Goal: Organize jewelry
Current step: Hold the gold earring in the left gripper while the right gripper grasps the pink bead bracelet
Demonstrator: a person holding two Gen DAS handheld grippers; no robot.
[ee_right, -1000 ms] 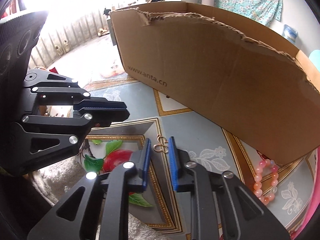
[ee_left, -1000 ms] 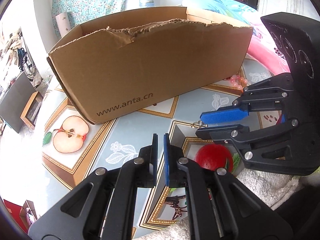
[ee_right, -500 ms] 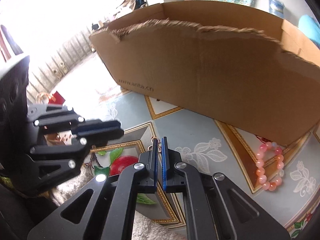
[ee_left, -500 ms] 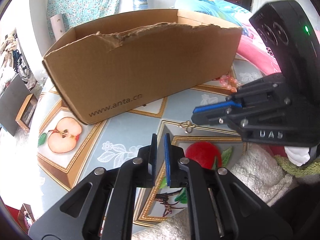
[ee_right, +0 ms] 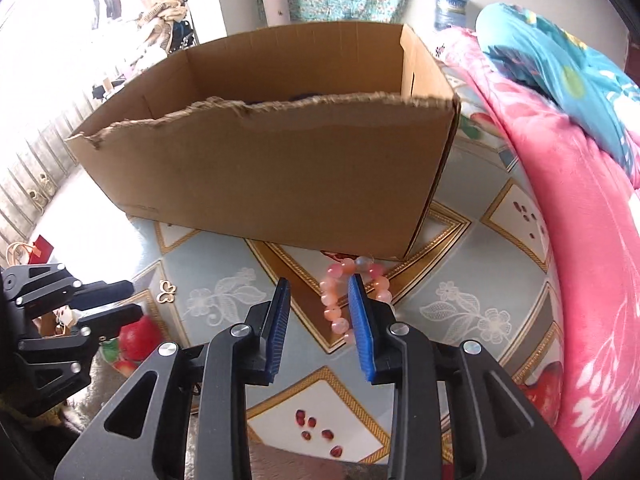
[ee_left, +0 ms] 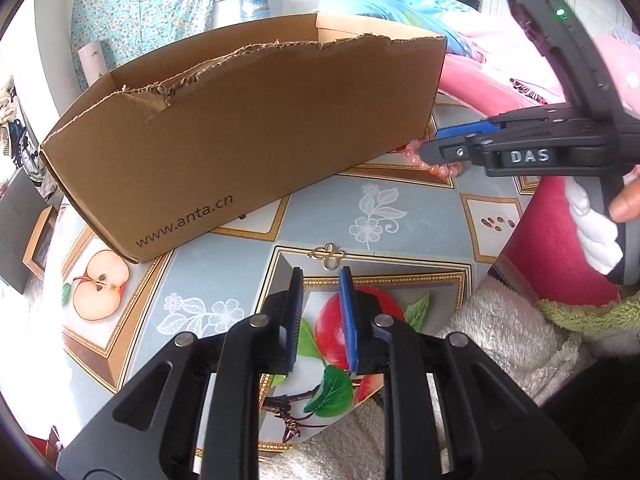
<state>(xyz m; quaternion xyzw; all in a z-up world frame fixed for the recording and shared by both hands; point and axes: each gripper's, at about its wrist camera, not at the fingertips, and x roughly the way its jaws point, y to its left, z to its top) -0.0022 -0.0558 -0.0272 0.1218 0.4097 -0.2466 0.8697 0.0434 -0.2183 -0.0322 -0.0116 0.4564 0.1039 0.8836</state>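
A small gold clover-shaped ornament (ee_left: 327, 255) lies on the patterned tablecloth just ahead of my left gripper (ee_left: 322, 280), which is open and empty. It also shows in the right wrist view (ee_right: 166, 292). A pink bead bracelet (ee_right: 340, 300) lies by the near right corner of the cardboard box (ee_right: 280, 168). My right gripper (ee_right: 320, 296) is open just above it, its right finger over the beads. In the left wrist view the bracelet (ee_left: 436, 166) sits under the right gripper (ee_left: 434, 144).
The open cardboard box (ee_left: 240, 136) with a torn front rim stands across the table's middle. A pink blanket (ee_right: 580, 220) lies at the right. A fluffy white cloth (ee_left: 500, 328) lies at the near edge.
Both grippers have opened. My right gripper moved right from the gold ornament to the pink bracelet. My left gripper came nearer the gold ornament.
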